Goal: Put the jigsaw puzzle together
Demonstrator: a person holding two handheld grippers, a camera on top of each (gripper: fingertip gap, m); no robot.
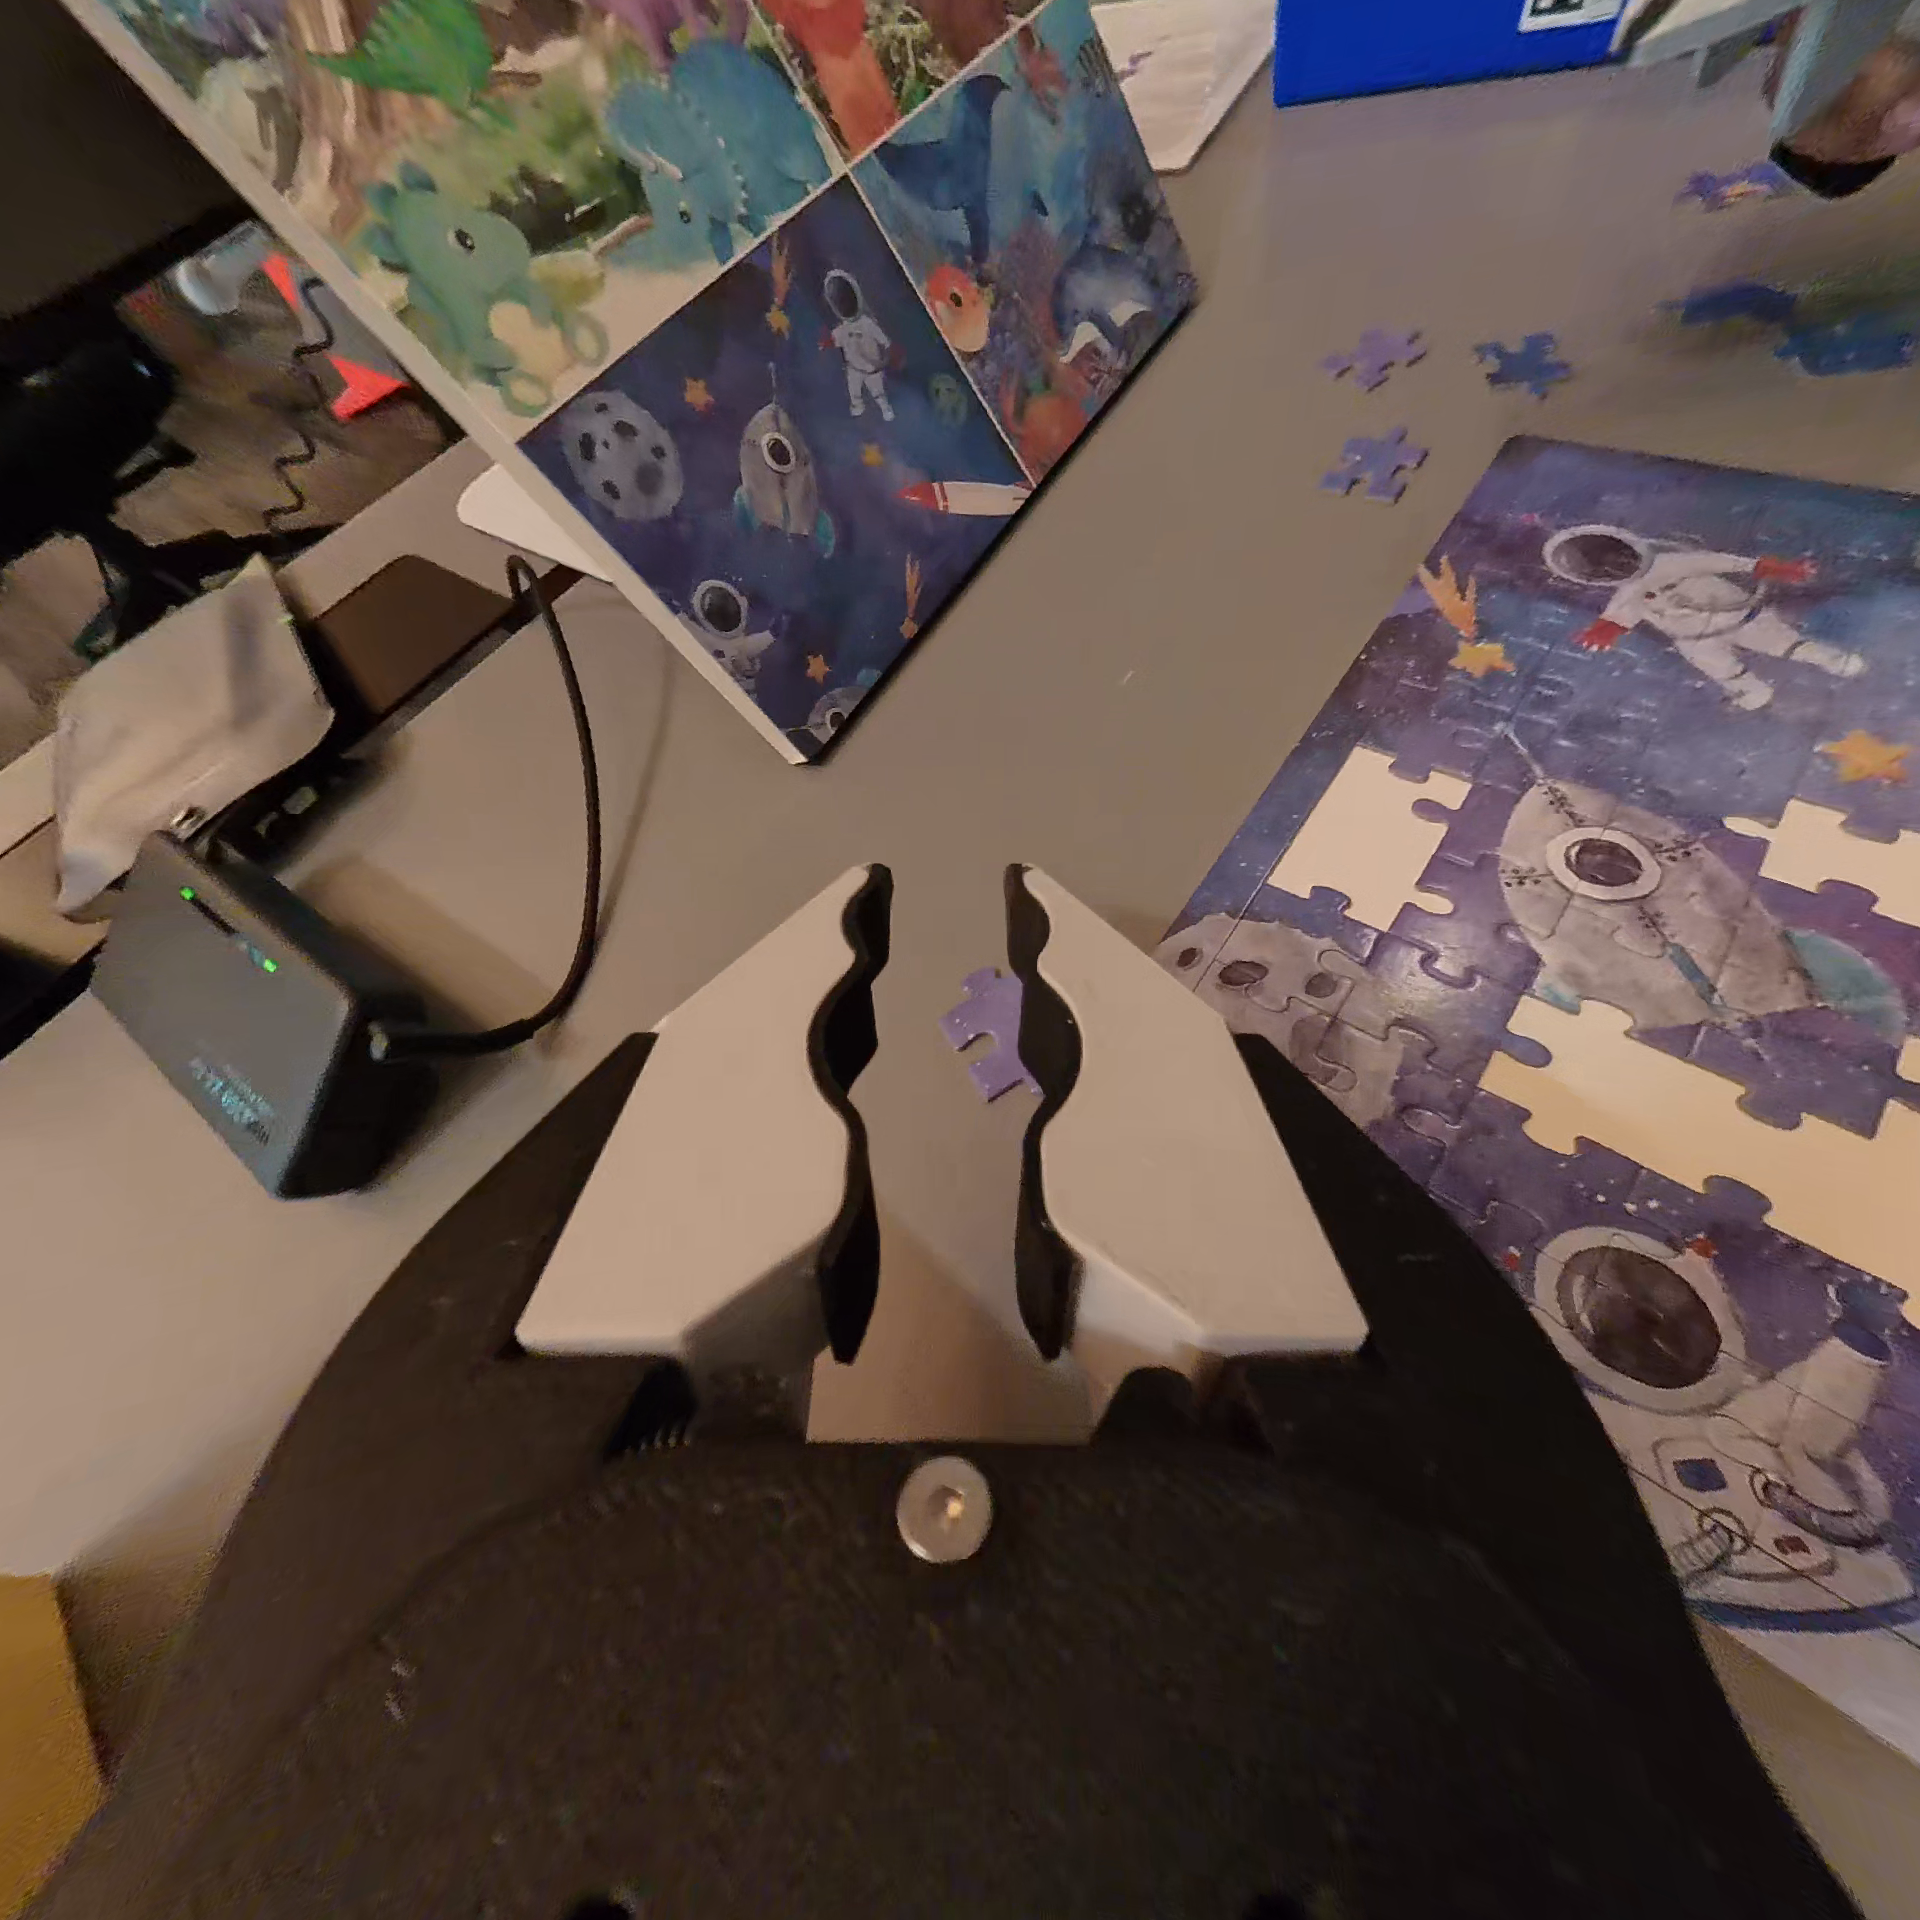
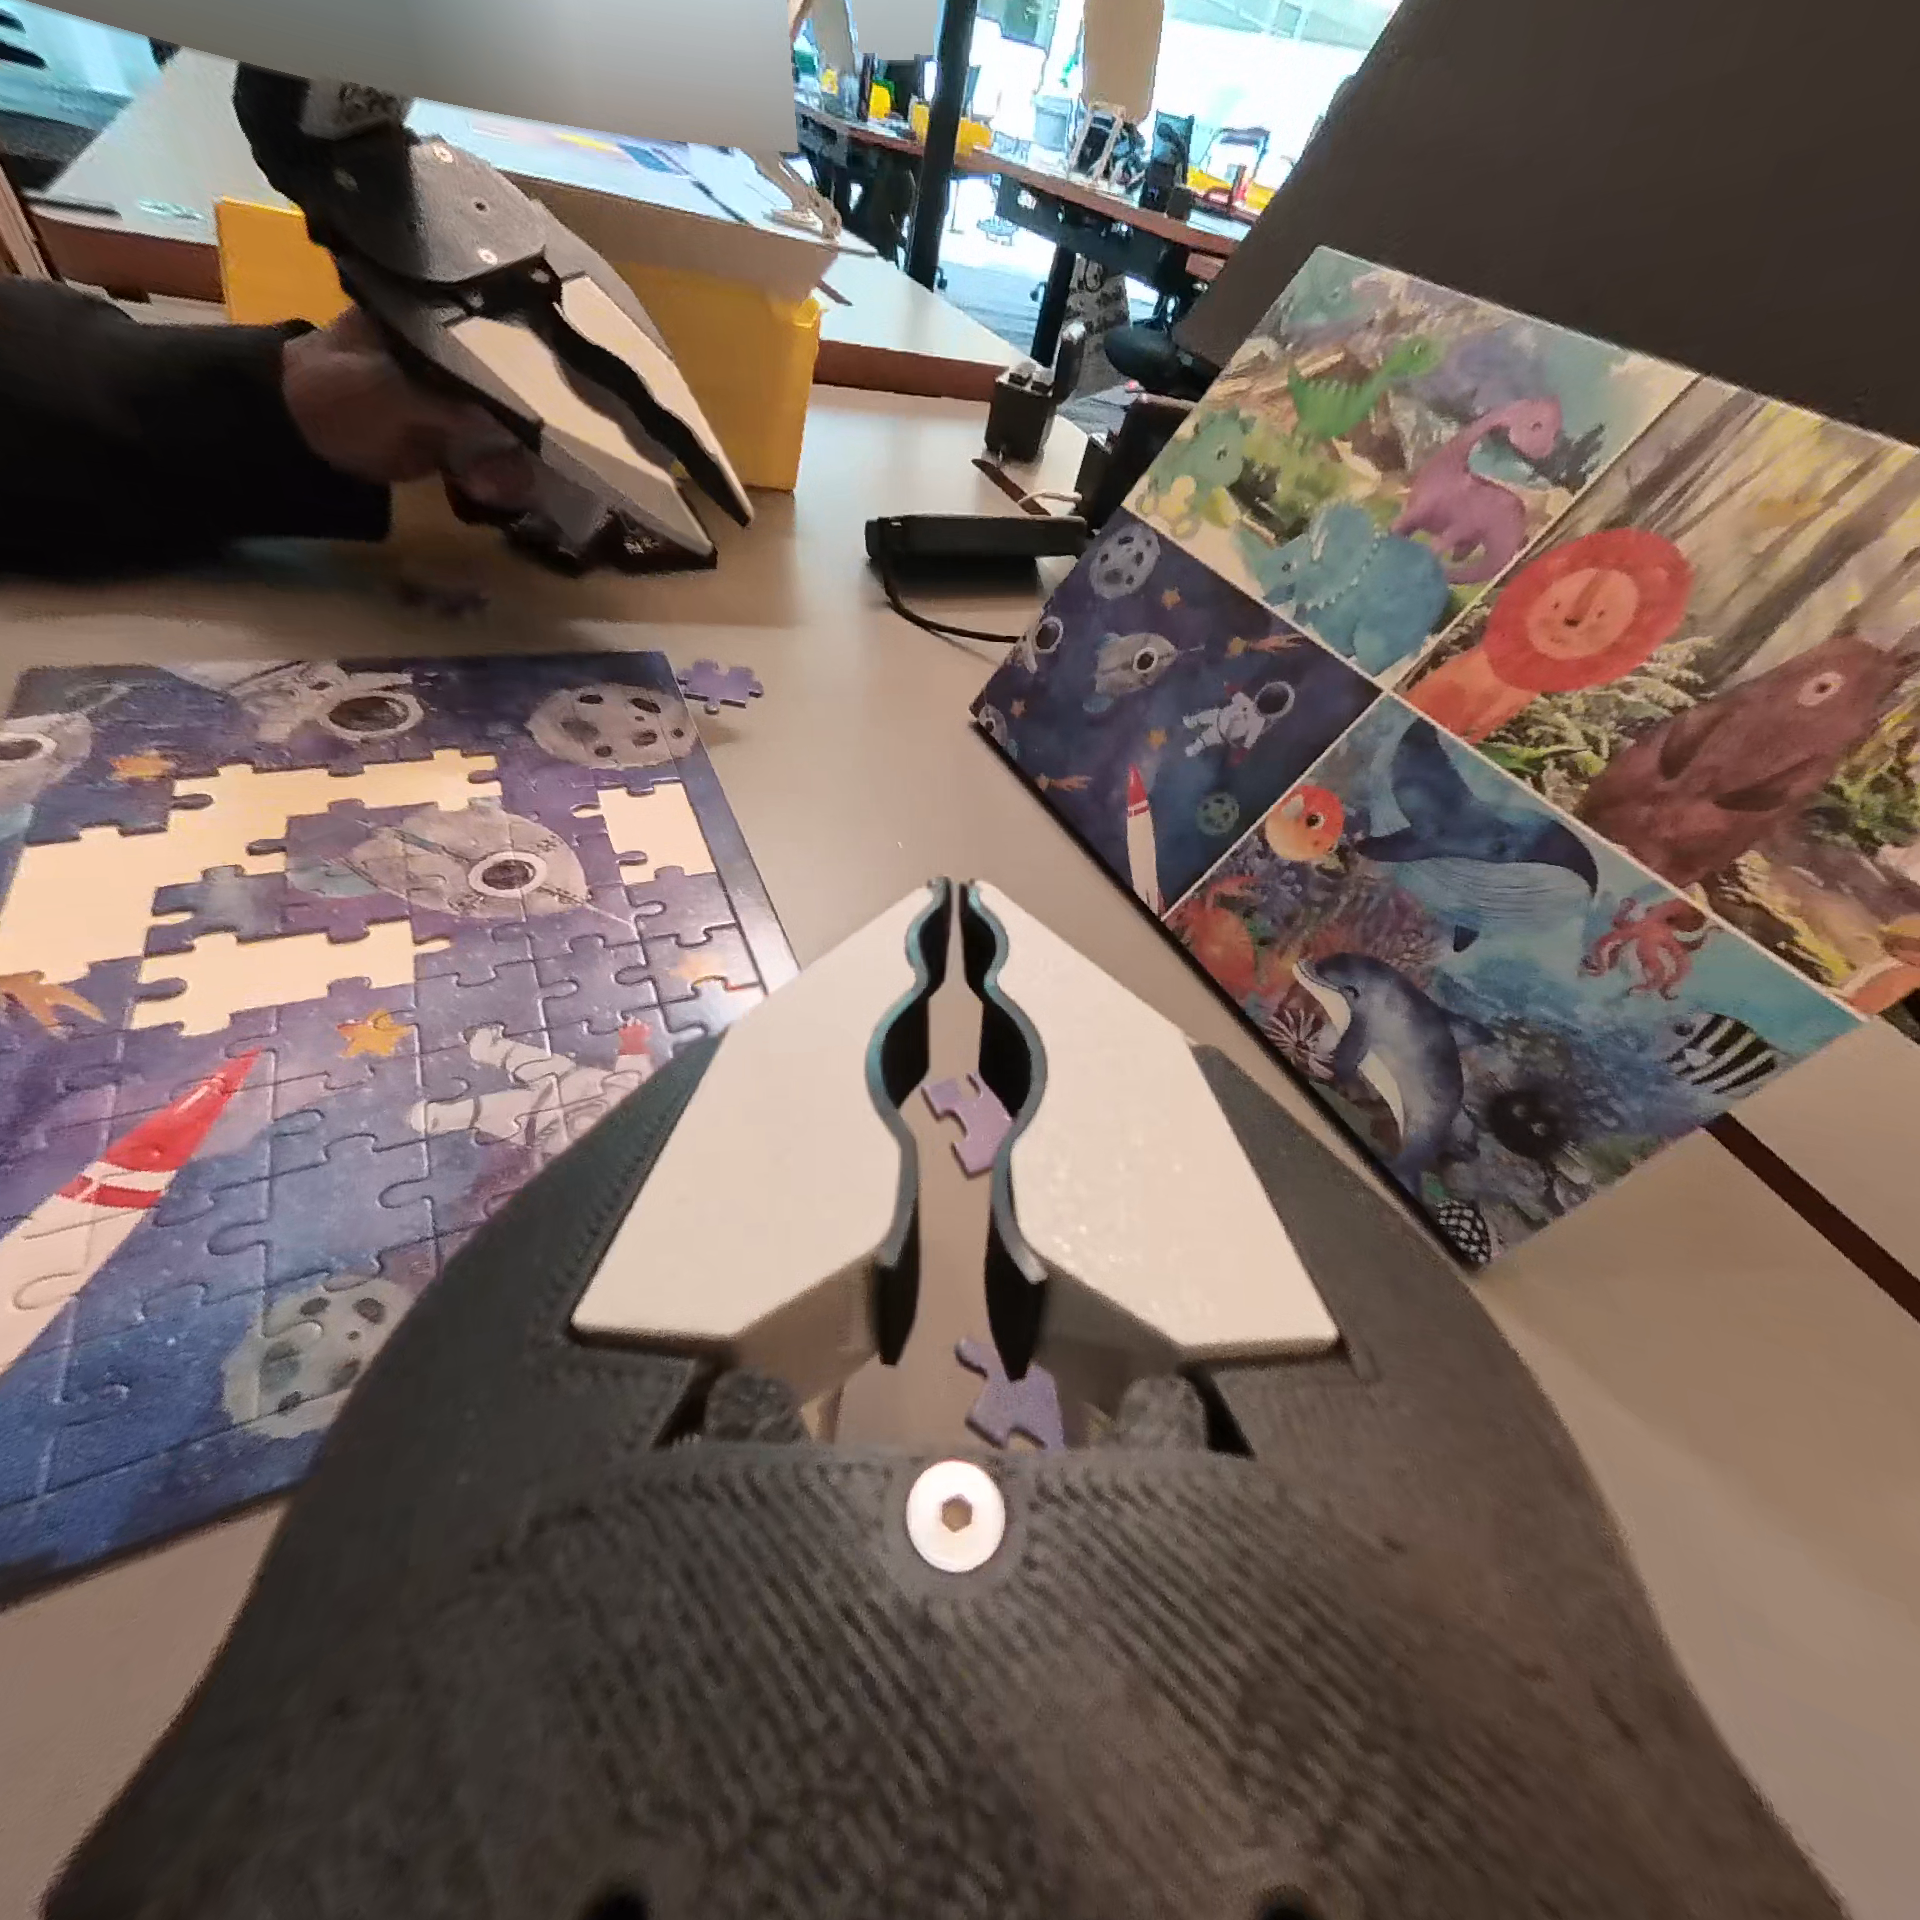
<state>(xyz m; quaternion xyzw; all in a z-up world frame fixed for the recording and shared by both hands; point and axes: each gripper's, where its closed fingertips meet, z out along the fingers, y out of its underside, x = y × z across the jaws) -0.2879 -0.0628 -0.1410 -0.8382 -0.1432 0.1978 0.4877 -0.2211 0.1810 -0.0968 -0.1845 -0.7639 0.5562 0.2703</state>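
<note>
The space jigsaw puzzle (image 1: pixel 1558 935) lies flat on the grey table with several cream gaps; it also shows in the right wrist view (image 2: pixel 364 935). My left gripper (image 1: pixel 945 883) is open and hovers over a loose purple piece (image 1: pixel 987 1029) lying beside the puzzle's moon corner; nothing is held. That piece (image 2: pixel 717 686) and the left gripper (image 2: pixel 727 509) also show in the right wrist view. My right gripper (image 2: pixel 956 888) has its tips together with nothing seen between them. Two purple pieces (image 2: pixel 966 1117) (image 2: pixel 1013 1392) lie on the table below it.
The picture box (image 1: pixel 779 312) stands tilted behind the puzzle, also in the right wrist view (image 2: pixel 1455 779). Loose pieces (image 1: pixel 1377 462) (image 1: pixel 1522 364) lie beyond the puzzle. A black device with a cable (image 1: pixel 249 1039) sits at the left, with a yellow box (image 2: pixel 727 364) and a blue box (image 1: pixel 1434 42).
</note>
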